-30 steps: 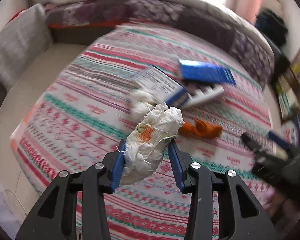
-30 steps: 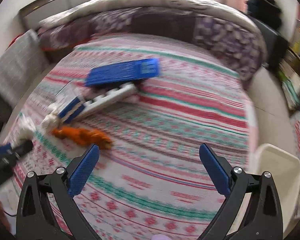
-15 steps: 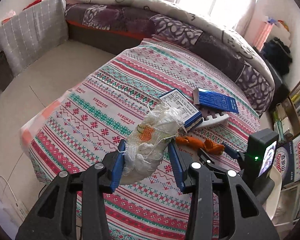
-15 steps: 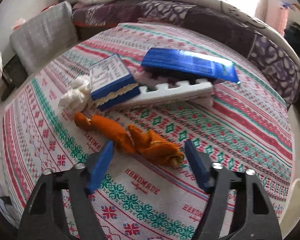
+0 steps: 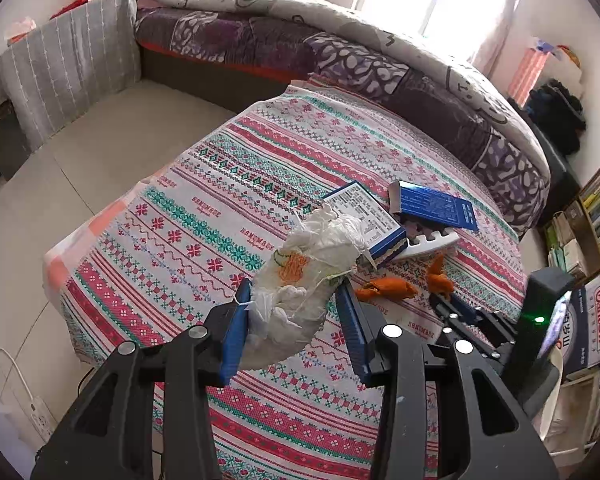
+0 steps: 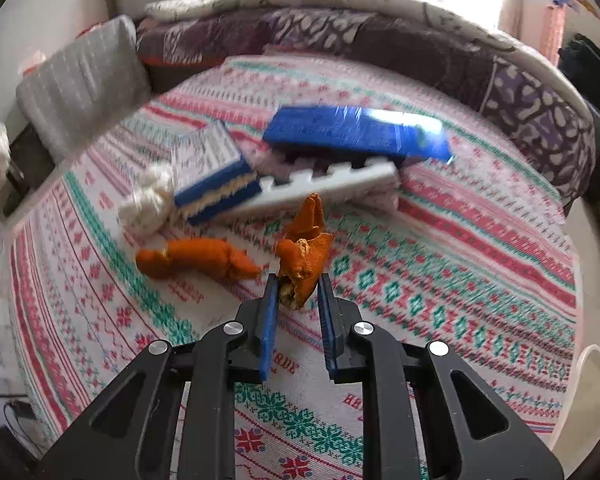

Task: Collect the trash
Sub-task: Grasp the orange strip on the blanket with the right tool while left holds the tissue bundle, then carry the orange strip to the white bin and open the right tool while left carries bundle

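Tablecloth [image 5: 204, 216]: woven cloth, matt, patterned bands in red, green and white.
Bag [image 5: 308, 276]: thin crinkled plastic, white, faintly shiny.
Orange peel [image 6: 304, 256]: rough, matt, dried rind; a second piece [image 6: 196, 258] lies left of it.
Blue box [image 5: 436, 204], far right: glossy printed cardboard.
Foam piece [image 6: 324, 190]: white, matt, notched edge.
Quilt [image 5: 340, 52], far: soft printed cloth.
Floor [image 5: 80, 152], left: smooth pale tile.
Gripper fingers [image 6: 268, 328]: blue ribbed plastic pads on matt black plastic arms with bright metal screws.
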The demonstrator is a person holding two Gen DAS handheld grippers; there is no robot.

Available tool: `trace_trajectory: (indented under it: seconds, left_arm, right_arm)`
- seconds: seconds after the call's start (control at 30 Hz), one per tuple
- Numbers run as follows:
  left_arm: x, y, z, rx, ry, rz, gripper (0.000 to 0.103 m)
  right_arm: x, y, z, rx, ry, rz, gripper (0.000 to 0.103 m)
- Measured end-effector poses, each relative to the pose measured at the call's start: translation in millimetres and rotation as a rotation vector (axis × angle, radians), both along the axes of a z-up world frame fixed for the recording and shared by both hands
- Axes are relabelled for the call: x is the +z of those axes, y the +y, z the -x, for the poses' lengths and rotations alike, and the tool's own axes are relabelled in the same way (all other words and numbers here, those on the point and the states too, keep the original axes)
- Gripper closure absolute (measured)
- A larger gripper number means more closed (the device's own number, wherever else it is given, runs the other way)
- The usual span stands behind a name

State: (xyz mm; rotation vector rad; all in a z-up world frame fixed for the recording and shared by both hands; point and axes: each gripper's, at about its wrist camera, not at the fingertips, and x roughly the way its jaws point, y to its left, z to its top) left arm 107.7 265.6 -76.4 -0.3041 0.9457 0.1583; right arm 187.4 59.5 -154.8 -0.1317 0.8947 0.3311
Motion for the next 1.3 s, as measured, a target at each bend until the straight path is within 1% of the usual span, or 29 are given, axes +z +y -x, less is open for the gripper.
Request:
trace_trajectory:
  seconds: [0.2, 0.3, 0.43, 0.57, 0.67, 0.8, 1.3]
  left_arm:
    - [9, 1, 3, 0.035, -0.047, -0.032, 0.06]
    - [17, -1, 6, 0.059, -0.087, -0.071, 0.06]
    - [31, -6, 11, 0.095, -0.155, -0.149, 0.06]
    - [42, -16, 14, 0.101, -0.206, -0.17, 0.06]
    - [47, -27, 16, 0.09, -0.233, -0.201, 0.06]
    - [52, -43, 17, 0.066, -0.257, -0.221, 0.06]
    - [60, -110, 13, -0.034, -0.314, -0.23, 0.06]
  right_arm:
    - [34, 1, 9, -0.02, -0.093, -0.077, 0.085]
    - [52, 4, 16, -0.019, -0.14, -0.101, 0.085]
    - [73, 2, 30, -0.034, -0.192, -0.122, 0.085]
    - [91, -6, 42, -0.072, -0.232, -0.141, 0.085]
    - [103, -17, 50, -0.11, -0.251, -0.152, 0.085]
    - [112, -30, 55, -0.146, -0.265, -0.154, 0.085]
    - [130, -94, 63, -0.261, -0.288, -0.155, 0.085]
